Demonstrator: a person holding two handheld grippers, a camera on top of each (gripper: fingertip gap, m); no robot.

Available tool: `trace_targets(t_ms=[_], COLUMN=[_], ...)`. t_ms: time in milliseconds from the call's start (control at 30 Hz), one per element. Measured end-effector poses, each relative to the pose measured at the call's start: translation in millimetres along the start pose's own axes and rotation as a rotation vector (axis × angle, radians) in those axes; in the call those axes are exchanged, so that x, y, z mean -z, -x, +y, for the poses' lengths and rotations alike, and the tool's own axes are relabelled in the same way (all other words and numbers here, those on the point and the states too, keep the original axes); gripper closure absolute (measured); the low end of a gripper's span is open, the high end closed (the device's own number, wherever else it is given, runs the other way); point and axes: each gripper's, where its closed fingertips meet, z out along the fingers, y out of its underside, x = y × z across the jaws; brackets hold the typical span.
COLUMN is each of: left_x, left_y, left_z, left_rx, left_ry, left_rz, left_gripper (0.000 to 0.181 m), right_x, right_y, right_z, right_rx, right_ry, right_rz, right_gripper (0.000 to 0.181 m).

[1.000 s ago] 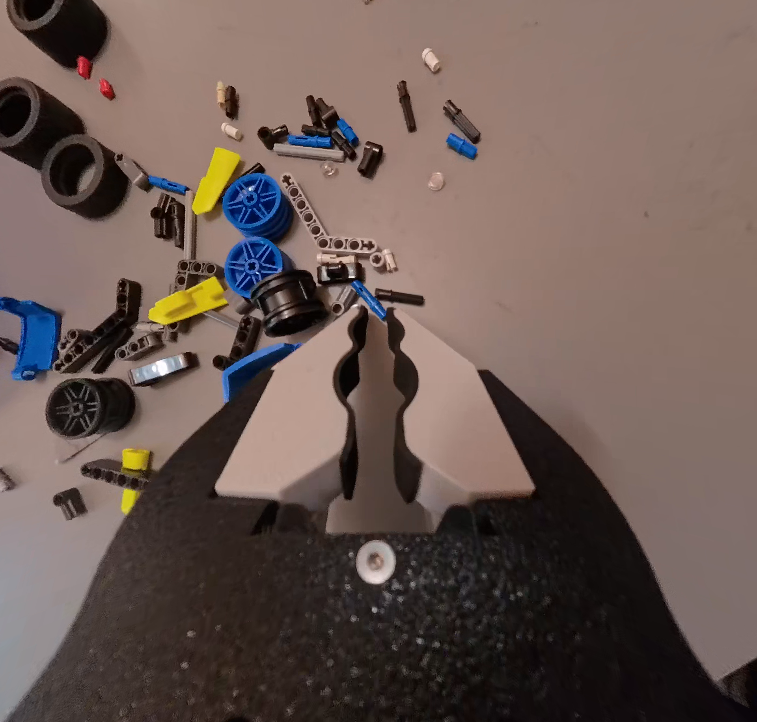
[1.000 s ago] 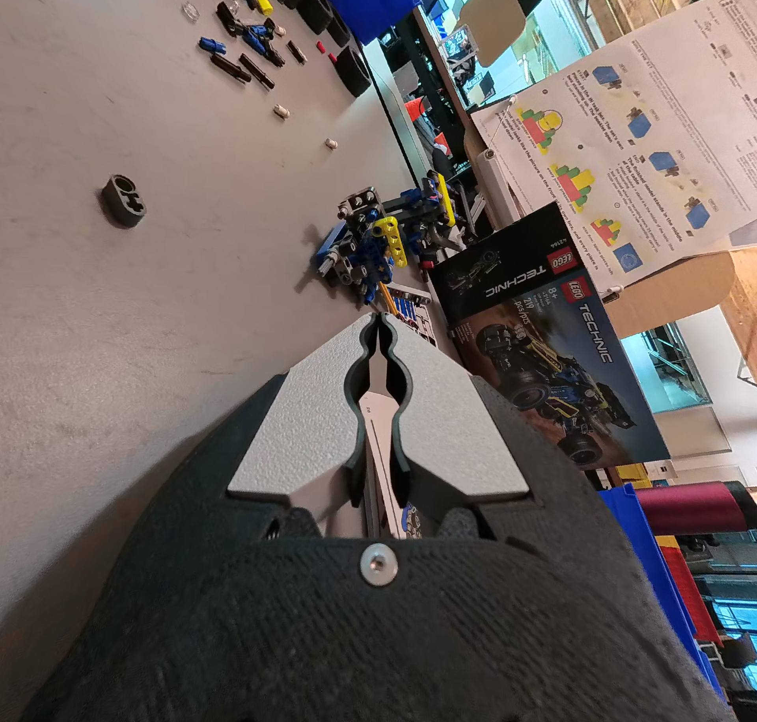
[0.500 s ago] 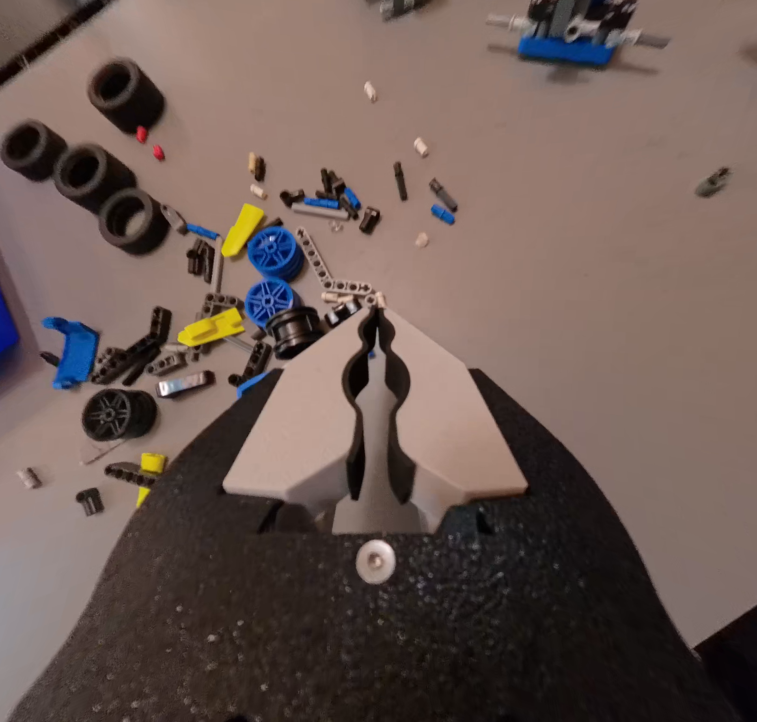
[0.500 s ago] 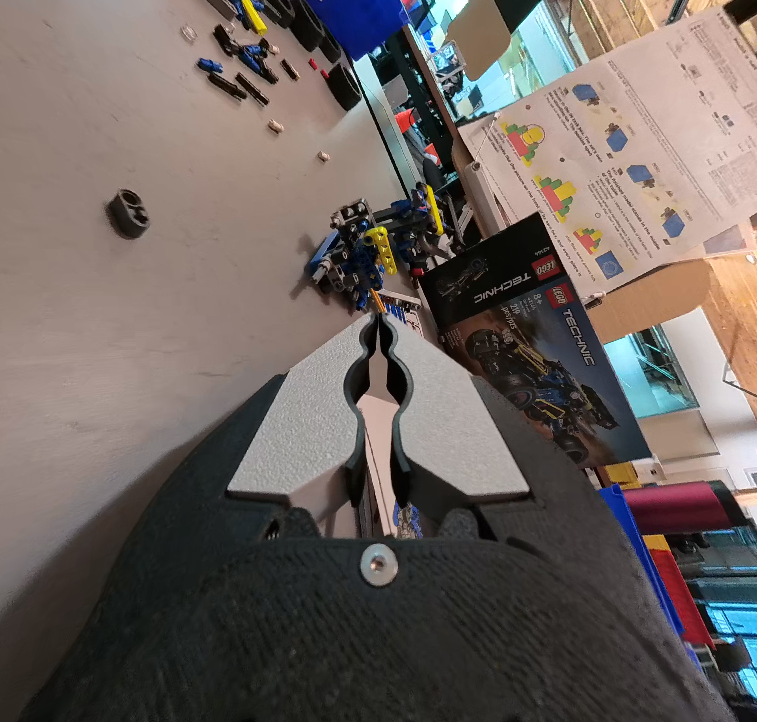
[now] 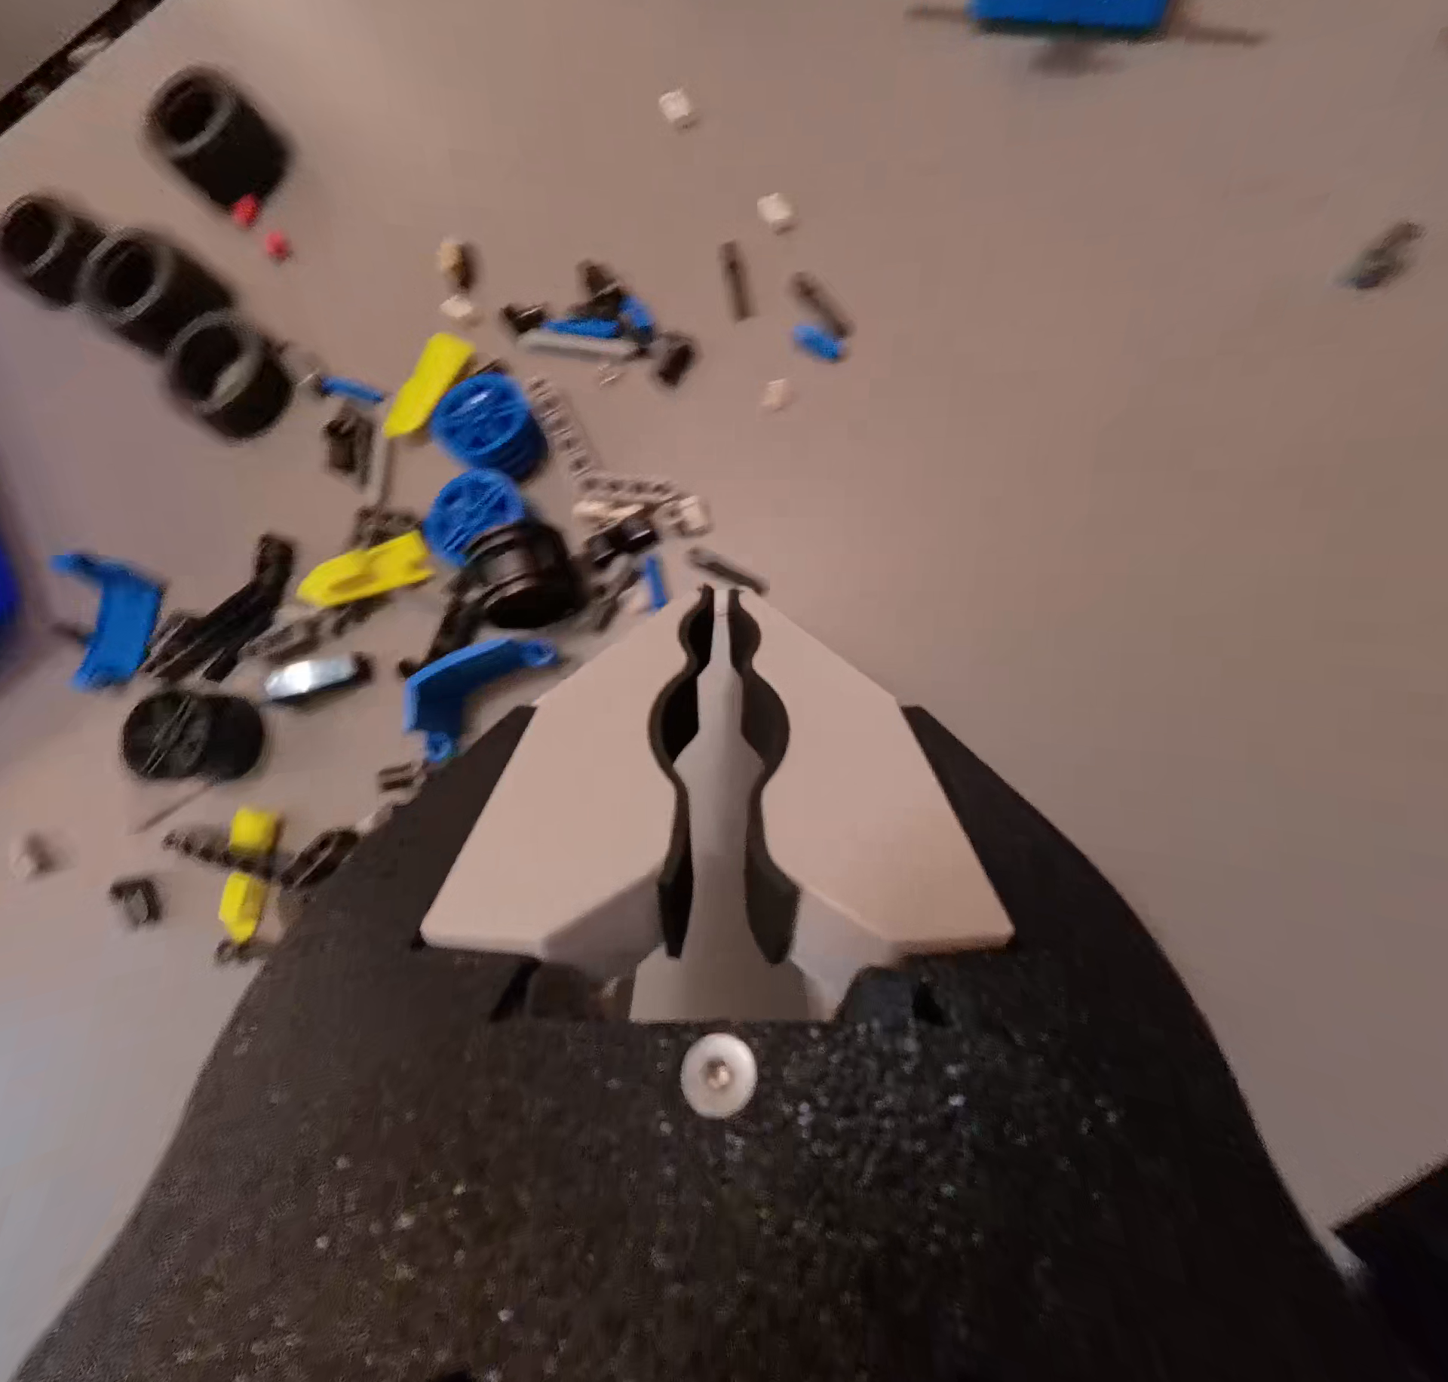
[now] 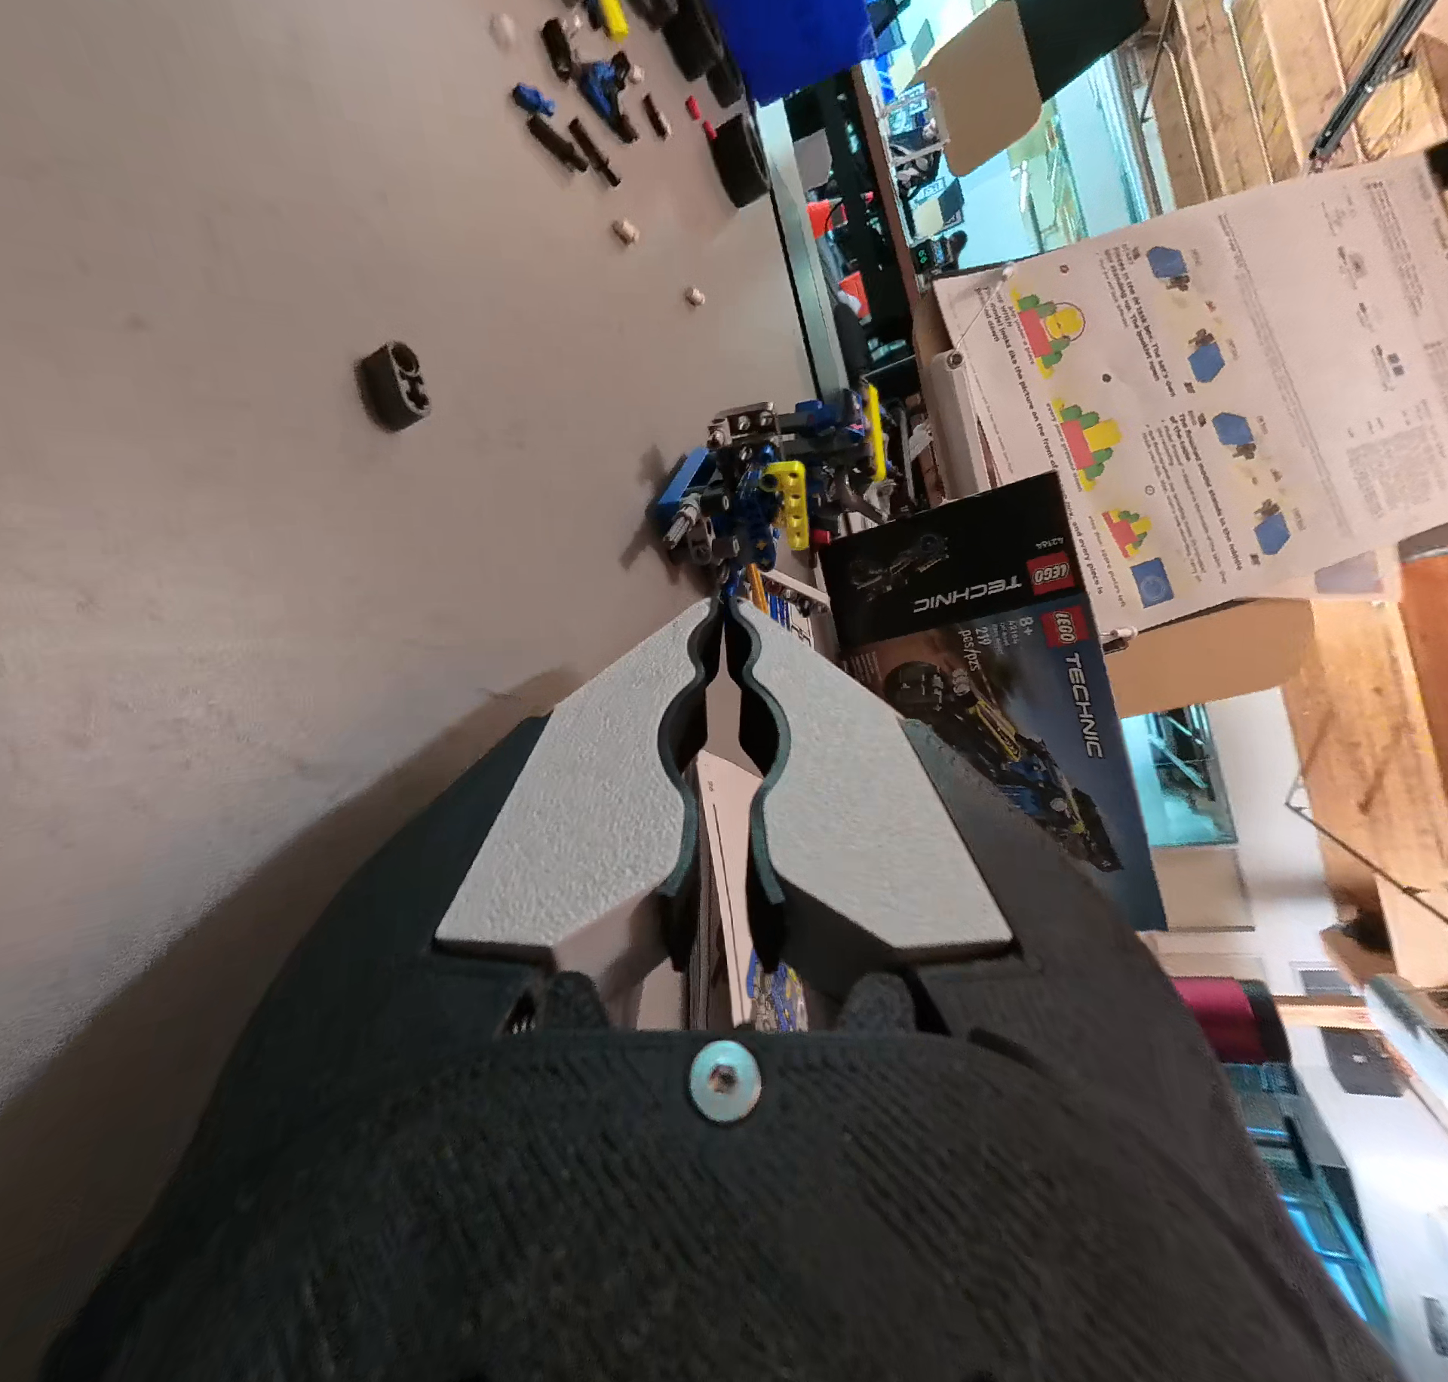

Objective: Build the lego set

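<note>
In the left wrist view my left gripper [image 5: 717, 600] is shut and empty, above the table just right of a pile of loose Lego pieces. The pile holds blue wheel hubs [image 5: 486, 423], a black hub [image 5: 521, 576], yellow panels [image 5: 364, 572], a blue panel [image 5: 470, 678] and a small blue pin [image 5: 654, 584] near the tips. The partly built blue model [image 5: 1069, 0] lies far ahead, blurred. In the right wrist view my right gripper [image 6: 722, 611] is shut and empty, pointing at that model [image 6: 772, 482].
Black tyres [image 5: 227, 376] lie at the pile's left. A dark grey connector [image 6: 396, 387] lies alone on the table [image 6: 235, 561]. The set's box [image 6: 995, 670], an instruction sheet [image 6: 1222, 404] and a blue bin [image 6: 776, 4] stand behind the model. A booklet [image 6: 729, 835] lies under my right gripper.
My left gripper closed from slightly open to shut and pulled up and back from the pile, bringing the model into view. My right gripper shifted a little toward the model.
</note>
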Motion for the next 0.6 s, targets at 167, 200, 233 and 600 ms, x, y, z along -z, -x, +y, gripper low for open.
trace_targets(t_ms=[167, 200, 233, 600], left_x=[-9, -11, -13, -11], left_y=[24, 24, 23, 17], left_z=[15, 16, 17, 8], left_rx=[0.117, 0.122, 0.123, 0.060], left_ry=[0.020, 0.027, 0.030, 0.028], left_rz=[-0.030, -0.023, -0.013, -0.020], left_gripper=[0.171, 0.171, 0.170, 0.180], right_x=[-4, -4, -4, 0], right_y=[4, 4, 3, 6], right_z=[-4, -3, -2, -13], right_rx=[-0.008, -0.011, -0.010, -0.017], right_ry=[-0.023, -0.021, -0.018, -0.063], right_rz=[-0.017, -0.019, -0.015, -0.032], right_gripper=[0.181, 0.181, 0.181, 0.181])
